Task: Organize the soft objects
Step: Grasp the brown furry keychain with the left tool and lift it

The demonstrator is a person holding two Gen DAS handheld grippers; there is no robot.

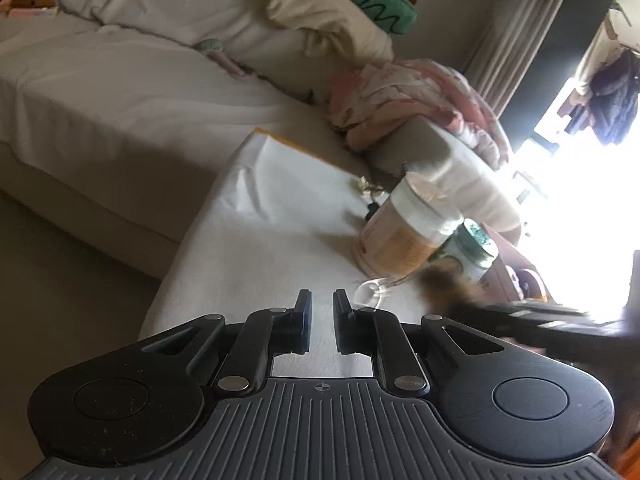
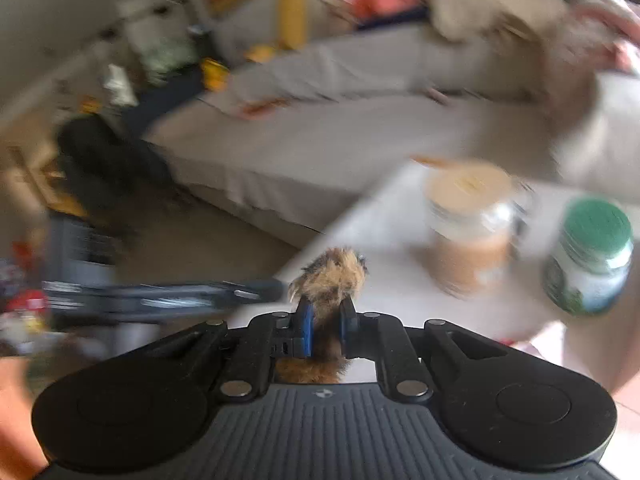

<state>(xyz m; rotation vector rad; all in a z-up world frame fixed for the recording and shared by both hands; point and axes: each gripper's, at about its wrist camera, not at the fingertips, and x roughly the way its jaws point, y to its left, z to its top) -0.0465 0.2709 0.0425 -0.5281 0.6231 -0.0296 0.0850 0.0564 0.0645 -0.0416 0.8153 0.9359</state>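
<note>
Soft things, cushions [image 1: 340, 12] and a blanket [image 1: 416, 96], lie heaped on the sofa [image 1: 120, 92]. Two jars [image 2: 472, 224] stand near on the table [image 1: 256, 216]. Right gripper [image 2: 326, 326] pinches a brown furry toy [image 2: 330, 276] above the table edge; carry it well wide of the jars. Left gripper [image 1: 322, 328] holds nothing, fingers slightly parted.
</note>
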